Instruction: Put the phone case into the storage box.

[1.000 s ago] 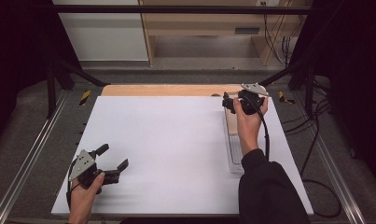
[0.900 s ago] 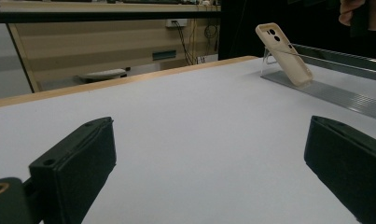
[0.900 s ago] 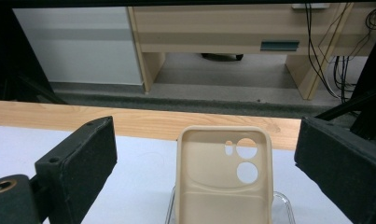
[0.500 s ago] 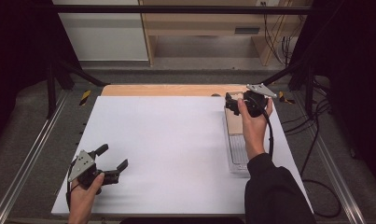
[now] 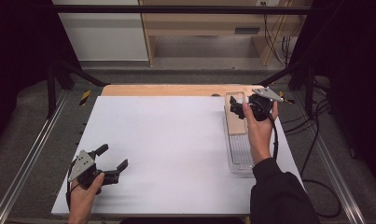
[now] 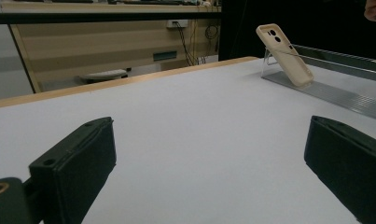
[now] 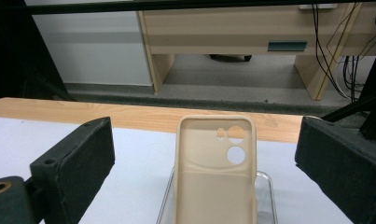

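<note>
The beige phone case (image 7: 216,172) (light, slightly flexible, judged slippery) is leaned on the clear stand (image 5: 239,156); its side edges are best pinched by the right gripper (image 5: 244,108), jaws spread.

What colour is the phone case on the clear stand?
The phone case is beige, best seen in the right gripper view.

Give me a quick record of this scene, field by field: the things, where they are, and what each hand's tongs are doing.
item: beige phone case, leaning tilted on a clear stand
place: far right part of the white table
case holes: camera cutouts near its top
right tongs: open, jaws either side of the case, not touching it
left tongs: open, near the table's near left corner, holding nothing
background: wooden desk and cables beyond the table
</note>
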Demonstrator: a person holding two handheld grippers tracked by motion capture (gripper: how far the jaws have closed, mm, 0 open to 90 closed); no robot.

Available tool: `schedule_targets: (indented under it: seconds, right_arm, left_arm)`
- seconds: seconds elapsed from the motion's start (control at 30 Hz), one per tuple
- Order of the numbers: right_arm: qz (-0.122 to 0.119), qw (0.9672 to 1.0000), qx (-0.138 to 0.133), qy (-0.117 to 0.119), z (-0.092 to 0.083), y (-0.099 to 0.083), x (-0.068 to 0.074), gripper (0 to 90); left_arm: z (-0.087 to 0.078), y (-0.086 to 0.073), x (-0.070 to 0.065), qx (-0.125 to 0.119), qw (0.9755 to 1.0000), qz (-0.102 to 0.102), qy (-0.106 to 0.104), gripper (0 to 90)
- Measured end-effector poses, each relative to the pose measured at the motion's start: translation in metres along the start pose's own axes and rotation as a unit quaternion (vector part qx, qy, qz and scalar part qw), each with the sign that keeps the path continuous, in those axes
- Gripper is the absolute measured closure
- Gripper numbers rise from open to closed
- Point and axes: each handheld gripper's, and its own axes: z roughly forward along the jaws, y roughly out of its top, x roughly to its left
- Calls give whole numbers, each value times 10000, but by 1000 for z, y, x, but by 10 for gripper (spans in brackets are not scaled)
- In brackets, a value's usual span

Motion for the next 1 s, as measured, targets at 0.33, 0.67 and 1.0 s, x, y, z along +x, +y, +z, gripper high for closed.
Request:
schedule_targets:
  seconds: [0.33, 0.67, 1.0]
  right_arm:
    - [-111, 9999, -32, 25, -14, 2, -5, 50]
    - [-91, 9998, -93, 126, -28, 5, -9, 47]
    - [-128, 9996, -139, 212, -40, 4, -15, 44]
  left_arm:
    - [-1, 0, 1, -18, 10000, 8, 6, 17]
    - [-2, 1, 1, -42, 10000, 5, 18, 17]
    - [-4, 1, 2, -95, 10000, 1, 24, 17]
